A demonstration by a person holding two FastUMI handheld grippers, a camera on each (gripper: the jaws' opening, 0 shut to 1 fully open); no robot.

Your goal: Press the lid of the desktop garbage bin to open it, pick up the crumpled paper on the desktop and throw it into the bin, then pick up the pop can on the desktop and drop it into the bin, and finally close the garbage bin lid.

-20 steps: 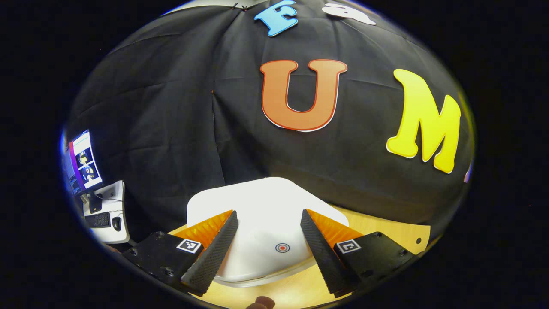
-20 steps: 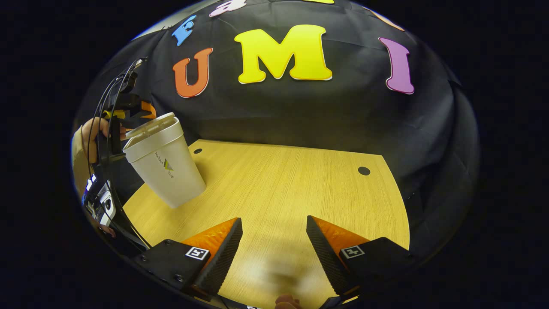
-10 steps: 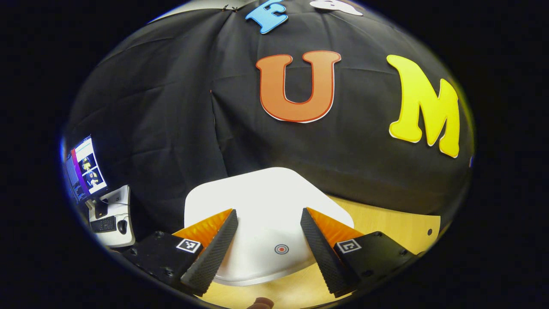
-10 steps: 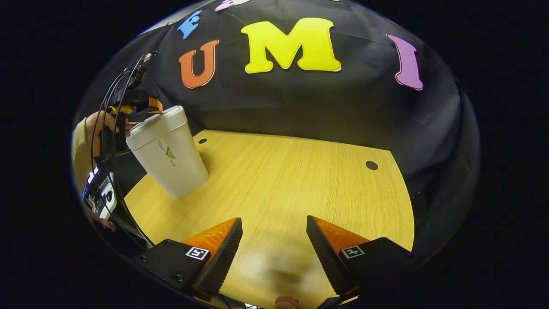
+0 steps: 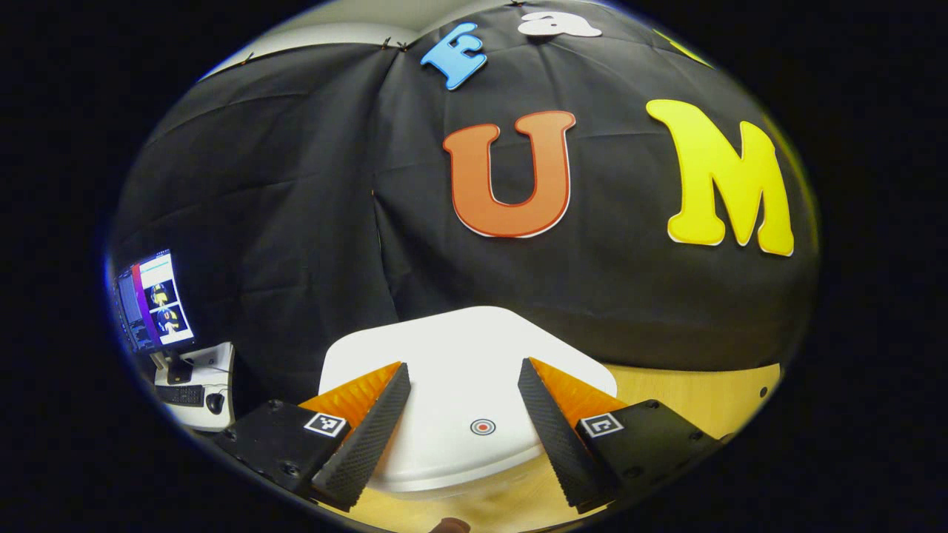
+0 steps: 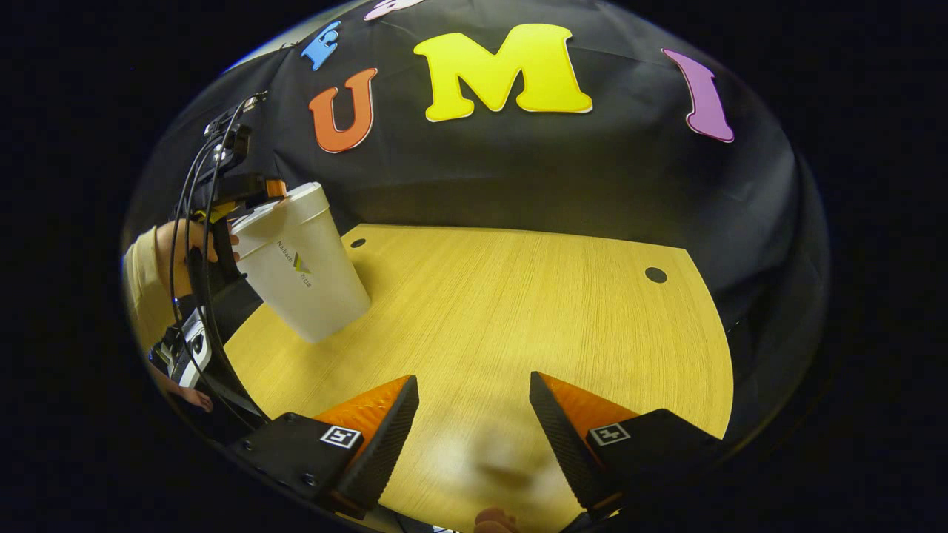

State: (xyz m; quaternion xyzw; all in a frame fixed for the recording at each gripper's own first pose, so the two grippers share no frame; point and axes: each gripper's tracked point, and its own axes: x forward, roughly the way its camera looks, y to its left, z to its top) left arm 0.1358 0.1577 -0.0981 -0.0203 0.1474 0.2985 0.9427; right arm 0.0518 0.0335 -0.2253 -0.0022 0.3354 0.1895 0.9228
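Observation:
The white desktop bin [image 6: 304,266] stands at the left of the wooden table [image 6: 518,311] in the right gripper view, with its lid down. In the left gripper view the flat white lid [image 5: 459,400] lies right under my left gripper [image 5: 463,366], whose open fingers rest over it on either side of a small red ring mark [image 5: 482,427]. The right gripper view also shows that left gripper [image 6: 244,189] on the bin's top, held by a hand [image 6: 174,255]. My right gripper [image 6: 472,379] hangs open over the table's near part, with nothing between its fingers.
A monitor [image 5: 152,300] and a keyboard on a small white stand sit beyond the table's left side. The tabletop has small round holes [image 6: 655,275] near its back corners. Black cloth walls close the back and right.
The bin's lid, slightly raised a second ago, now lies flat. The left gripper has stayed on the lid and tilted a little. The right gripper has drifted slightly.

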